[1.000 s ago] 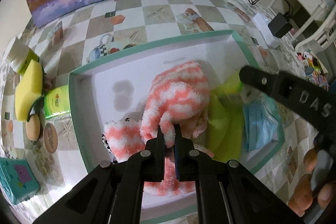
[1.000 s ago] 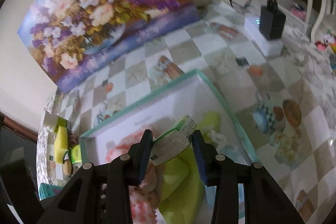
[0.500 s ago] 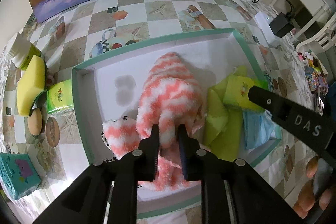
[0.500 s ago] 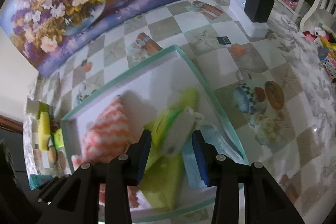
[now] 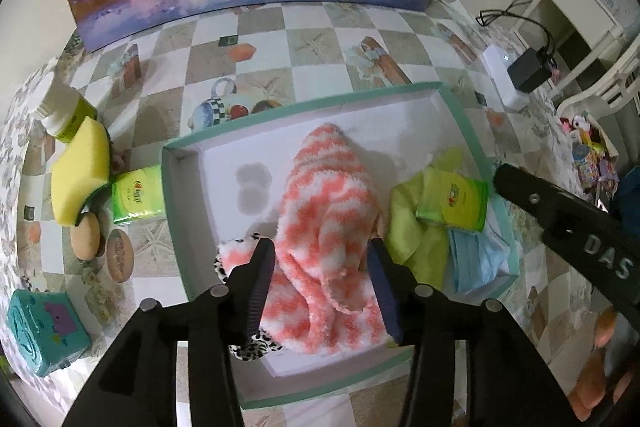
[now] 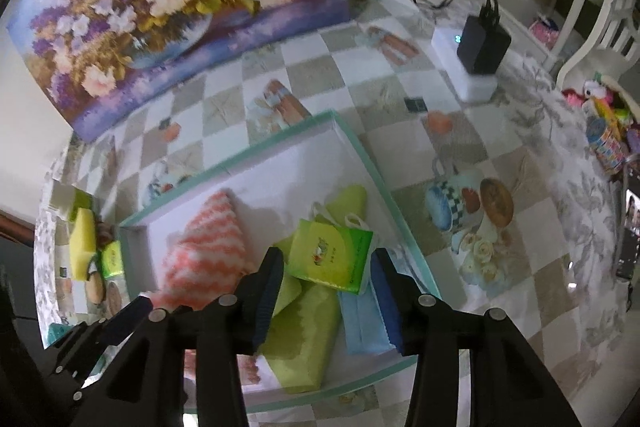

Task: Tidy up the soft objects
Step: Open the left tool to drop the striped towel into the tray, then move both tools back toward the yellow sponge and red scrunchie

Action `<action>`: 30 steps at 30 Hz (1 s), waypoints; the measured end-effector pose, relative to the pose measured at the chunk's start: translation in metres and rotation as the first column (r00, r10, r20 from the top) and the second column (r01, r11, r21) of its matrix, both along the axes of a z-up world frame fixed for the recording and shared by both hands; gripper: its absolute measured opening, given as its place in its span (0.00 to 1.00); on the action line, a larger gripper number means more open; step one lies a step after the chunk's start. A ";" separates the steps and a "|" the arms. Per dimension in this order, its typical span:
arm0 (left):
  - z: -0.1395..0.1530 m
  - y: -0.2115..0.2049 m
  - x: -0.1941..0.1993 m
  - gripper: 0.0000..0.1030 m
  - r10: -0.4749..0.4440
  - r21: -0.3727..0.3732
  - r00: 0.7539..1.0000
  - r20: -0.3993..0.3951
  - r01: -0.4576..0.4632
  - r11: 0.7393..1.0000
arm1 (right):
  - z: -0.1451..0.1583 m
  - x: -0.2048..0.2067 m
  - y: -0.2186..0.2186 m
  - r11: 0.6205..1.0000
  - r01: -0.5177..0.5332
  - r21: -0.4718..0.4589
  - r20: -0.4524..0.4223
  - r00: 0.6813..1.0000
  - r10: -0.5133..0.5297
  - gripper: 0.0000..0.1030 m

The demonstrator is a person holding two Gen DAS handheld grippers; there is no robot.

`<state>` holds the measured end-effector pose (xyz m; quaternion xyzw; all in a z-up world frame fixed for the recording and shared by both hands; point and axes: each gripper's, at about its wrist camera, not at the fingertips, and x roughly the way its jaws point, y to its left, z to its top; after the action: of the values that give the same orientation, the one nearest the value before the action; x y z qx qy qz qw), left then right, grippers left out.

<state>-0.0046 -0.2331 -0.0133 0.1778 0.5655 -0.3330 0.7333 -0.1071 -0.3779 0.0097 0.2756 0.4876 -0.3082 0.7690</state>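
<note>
The left claw [image 5: 320,285] stood spread above the lower middle of the frame, its jaws having just been opening; the pink-and-white fuzzy cloth [image 5: 328,211] lay between them but neither pad pressed on it, so it rested loose in the teal-rimmed box [image 5: 460,119]. The right claw [image 6: 328,291] was likewise spread, its jaws having just opened a little further, and the green tissue pack [image 6: 330,255] lay free on top of the green cloth [image 6: 304,327] and the blue face mask [image 6: 360,323] at the right end of the box.

The main risk seemed to be snagging. The fluffy pile sat close to the left claw's pads, and a careless lift could have caught fibres and dragged the cloth back out over the near rim. The tissue pack sat tilted on a soft, uneven heap just beside the box wall; a brush from the right claw's fingers [image 6: 386,291] might have tipped it over the rim onto the worktop [image 6: 500,155].

Items remained outside, at the left of the left wrist view: a yellow sponge [image 5: 82,179] and a second tissue pack [image 5: 136,199] lay close together, with a bottle [image 5: 66,117] beside them, so a reach there could have knocked the bottle over.
</note>
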 end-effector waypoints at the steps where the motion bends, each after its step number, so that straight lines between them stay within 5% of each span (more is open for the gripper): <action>1: 0.002 0.002 0.002 0.49 0.008 -0.007 1.000 -0.001 -0.008 1.000 | 0.005 0.000 0.001 1.000 -0.003 -0.012 0.004 1.000 0.003 0.48; 6: 0.013 0.018 0.019 0.68 0.082 -0.034 0.997 0.007 -0.082 0.996 | 0.025 0.002 0.010 0.998 -0.019 -0.067 0.029 0.999 0.021 0.55; 14: 0.004 0.057 0.061 0.73 0.239 -0.010 0.971 0.002 -0.239 0.971 | -0.008 0.015 0.015 0.999 -0.047 -0.022 -0.072 0.996 0.045 0.59; 18: -0.005 0.079 0.079 0.76 0.319 -0.009 0.947 -0.032 -0.320 0.947 | -0.016 0.018 0.017 0.999 -0.046 -0.026 -0.096 0.994 0.043 0.80; 24: -0.014 0.096 0.093 0.83 0.383 -0.003 0.923 -0.037 -0.384 0.924 | -0.016 0.019 0.015 0.999 -0.031 -0.039 -0.097 0.995 0.027 0.98; 30: -0.015 0.108 0.101 0.87 0.410 -0.015 0.912 -0.028 -0.410 0.912 | -0.014 0.018 0.014 0.999 -0.019 -0.046 -0.089 0.996 0.015 0.99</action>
<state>0.0959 -0.1254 -0.0286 0.0436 0.5955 -0.1796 0.7818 -0.0893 -0.3638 -0.0040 0.2394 0.5161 -0.3250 0.7555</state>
